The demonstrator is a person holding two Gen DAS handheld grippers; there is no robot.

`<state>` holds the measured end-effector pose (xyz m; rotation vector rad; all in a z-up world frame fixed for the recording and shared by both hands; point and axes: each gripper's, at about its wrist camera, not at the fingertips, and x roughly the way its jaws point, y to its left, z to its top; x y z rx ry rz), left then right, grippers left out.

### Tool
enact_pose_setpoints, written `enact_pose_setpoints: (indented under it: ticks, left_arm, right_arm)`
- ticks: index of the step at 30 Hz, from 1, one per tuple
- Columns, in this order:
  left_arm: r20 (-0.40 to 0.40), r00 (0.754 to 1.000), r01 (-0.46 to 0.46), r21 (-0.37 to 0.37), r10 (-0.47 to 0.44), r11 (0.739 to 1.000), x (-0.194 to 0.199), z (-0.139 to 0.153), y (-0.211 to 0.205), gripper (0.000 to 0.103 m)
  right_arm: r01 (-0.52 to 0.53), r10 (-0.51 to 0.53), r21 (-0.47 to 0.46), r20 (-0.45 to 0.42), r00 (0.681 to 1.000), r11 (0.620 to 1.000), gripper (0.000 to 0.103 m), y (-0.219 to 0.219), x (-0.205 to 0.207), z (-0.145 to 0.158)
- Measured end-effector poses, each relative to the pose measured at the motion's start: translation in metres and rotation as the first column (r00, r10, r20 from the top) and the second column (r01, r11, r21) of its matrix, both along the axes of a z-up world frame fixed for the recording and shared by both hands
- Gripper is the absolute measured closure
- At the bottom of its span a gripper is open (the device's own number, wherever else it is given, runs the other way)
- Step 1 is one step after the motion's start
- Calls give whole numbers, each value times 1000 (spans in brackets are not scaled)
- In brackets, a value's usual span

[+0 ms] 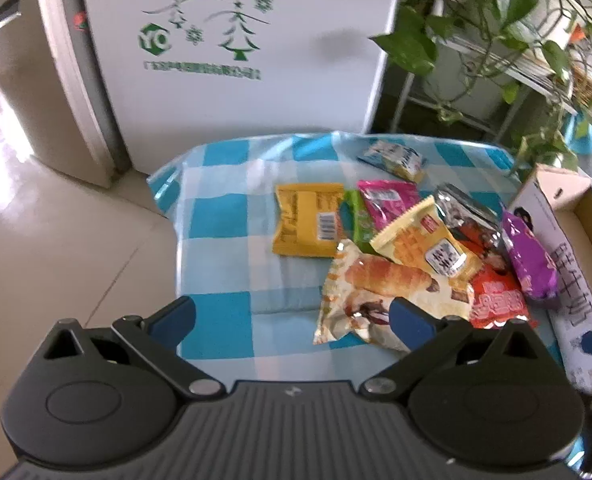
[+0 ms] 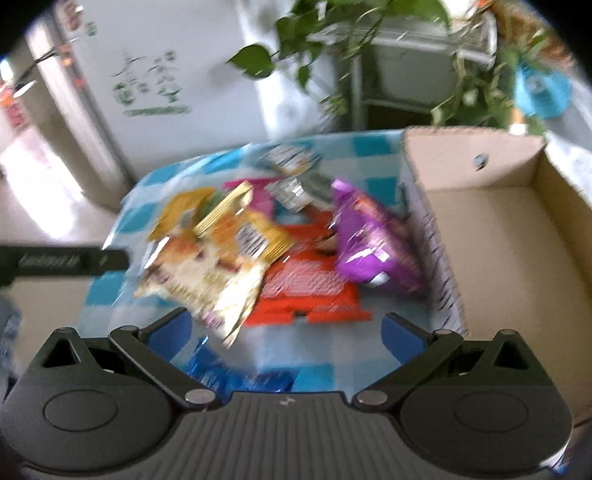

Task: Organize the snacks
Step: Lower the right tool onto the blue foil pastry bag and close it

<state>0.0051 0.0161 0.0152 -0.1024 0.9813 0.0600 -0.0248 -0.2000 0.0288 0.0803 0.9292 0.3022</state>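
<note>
Left wrist view
Your left gripper (image 1: 292, 316): jaws wide open, nothing between them.
Landmark: the cardboard box (image 1: 568, 216) at the far right edge of this view.
Snack pile: it lies on the checked cloth (image 1: 224, 216), just on the left of the box.
Purple packet (image 1: 530, 258): it touches the box wall.
Bread packet (image 1: 392, 292): it is the snack nearest your left jaws, ahead and a bit to the right. Its long side runs slanted, from low left up toward the box.
Yellow packet (image 1: 308, 220): it lies flat, the one farthest from the box on the left of the pile.

Right wrist view (blurry, so small things are hard to tell)
Your right gripper (image 2: 284, 332): jaws wide open, holding nothing.
Box: it looks empty here, and it sits right of the pile, close to your right jaw.
Red packet (image 2: 308, 288): it lies straight ahead of the jaws, flat, long side going across.
Purple packet again: it leans on the box wall.
Blue packet (image 2: 232, 376): it is low between the jaws, not gripped.

Best guess
Nearer hand: your right hand is nearer the box, so the red or purple packet suits it. Your left hand suits the bread packet.
</note>
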Motion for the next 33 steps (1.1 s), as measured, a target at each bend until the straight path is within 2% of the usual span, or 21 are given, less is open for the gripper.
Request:
enact_pose_setpoints:
  ticks: [2,7,11,19,23,27,31,33]
  left_arm:
    - [-18,1000,24,-36,-24,999,4,0,1,1]
    - [-46,998,50,-65,-54,997,18,-4,-6,1]
    - [-77,997,10,-101,-18,995,32,-13,-11,1]
    - [-85,995,-69,-129,59,989,58,-26,-24,1]
    - [-103,991,-91,-88,82,992,64,-35,-32,1]
    - [-101,994,-45,-11,44,999,59,-38,-41,1]
    - [-115,993,7,65,0,998,50,-40,-38,1]
    - [-126,992,31,71,-22,997,46,-39,-32,1]
  right_arm:
    - [-61,61,5,-6,998,998,0,1,-6,-3]
    - [-214,214,-45,3,977,976,0,17,-16,-14]
    - [-302,303,-68,5,953,951,0,34,-16,-23]
    - [-331,331,-84,-18,944,940,0,50,-13,-36]
    - [-339,335,-82,-54,941,937,0,54,-14,-45]
    - [-348,344,-20,-108,933,937,0,49,-18,-46]
    - [-399,404,68,-154,902,915,0,47,-29,-46]
    - [-438,449,100,-164,879,894,0,47,-36,-45]
